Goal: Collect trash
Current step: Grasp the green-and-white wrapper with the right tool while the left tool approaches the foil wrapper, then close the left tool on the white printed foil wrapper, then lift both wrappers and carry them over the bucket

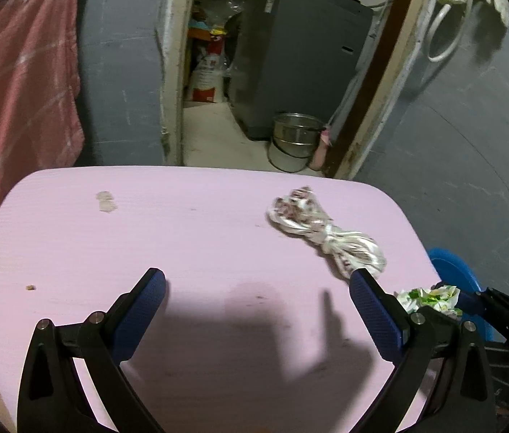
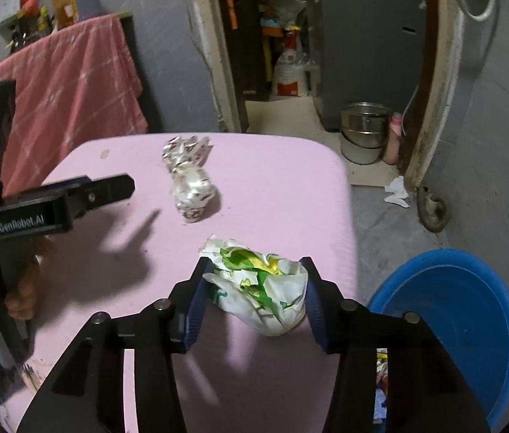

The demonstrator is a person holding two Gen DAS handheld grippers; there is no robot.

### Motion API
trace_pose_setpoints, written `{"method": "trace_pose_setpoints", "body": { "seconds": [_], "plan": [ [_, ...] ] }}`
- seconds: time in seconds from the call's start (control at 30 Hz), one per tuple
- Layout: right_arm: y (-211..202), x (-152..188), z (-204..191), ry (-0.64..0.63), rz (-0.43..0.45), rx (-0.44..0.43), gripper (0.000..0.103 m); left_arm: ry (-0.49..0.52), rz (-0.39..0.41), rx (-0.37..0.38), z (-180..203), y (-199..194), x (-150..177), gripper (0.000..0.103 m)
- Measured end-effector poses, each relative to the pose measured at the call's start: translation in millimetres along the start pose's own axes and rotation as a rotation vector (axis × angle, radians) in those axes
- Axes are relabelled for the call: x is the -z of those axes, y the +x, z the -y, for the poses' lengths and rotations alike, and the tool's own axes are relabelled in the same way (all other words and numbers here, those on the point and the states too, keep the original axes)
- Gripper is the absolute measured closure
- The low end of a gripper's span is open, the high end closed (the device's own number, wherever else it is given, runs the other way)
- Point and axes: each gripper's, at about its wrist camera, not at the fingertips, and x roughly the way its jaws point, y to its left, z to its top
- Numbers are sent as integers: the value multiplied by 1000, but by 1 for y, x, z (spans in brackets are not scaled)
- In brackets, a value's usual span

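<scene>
1. The right gripper point(image 2: 254, 278) is straddling the green-and-white crumpled wrapper point(image 2: 260, 288) at the near right part of the pink table point(image 2: 276, 187); both blue pads are lying against the wrapper's sides, so the jaws are standing narrowed and gripping it.
2. The wrapper's long axis is running roughly along the gripper's pointing line, so the pads are squeezing its short width.
3. The blue tub point(image 2: 471, 310) is sitting on the floor just to the right of the table edge and below it, nearest to the right hand; judging from that, carrying the wrapper rightward over the edge looks like the coming move, with nothing standing in between.
4. The left gripper point(image 1: 258, 288) is hovering wide open over bare table, holding nothing.
5. The twisted white printed wrapper point(image 1: 323, 234) is lying ahead and to the right of the left gripper, its long axis slanting from far left to near right, its near end just beside the right pad point(image 1: 373, 306).
6. A steel bucket point(image 2: 362, 133) is standing on the floor beyond the table.
</scene>
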Motion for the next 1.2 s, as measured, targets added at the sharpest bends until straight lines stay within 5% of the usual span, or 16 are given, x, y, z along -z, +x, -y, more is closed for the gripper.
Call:
{"method": "trace_pose_setpoints", "body": {
  "seconds": [0.4, 0.5, 0.8, 1.2],
  "plan": [
    [-12, 4, 21, 64, 54, -23, 70, 17, -40, 76, 43, 25, -9, 23],
    [-15, 7, 25, 72, 63, -33, 70, 2, -46, 63, 48, 30, -13, 26],
    [-18, 7, 32, 113, 99, -41, 70, 10, -62, -9, 59, 40, -20, 54],
    [-25, 6, 40, 170, 155, -42, 70, 9, -80, 13, 53, 32, -14, 78]
  ]
}}
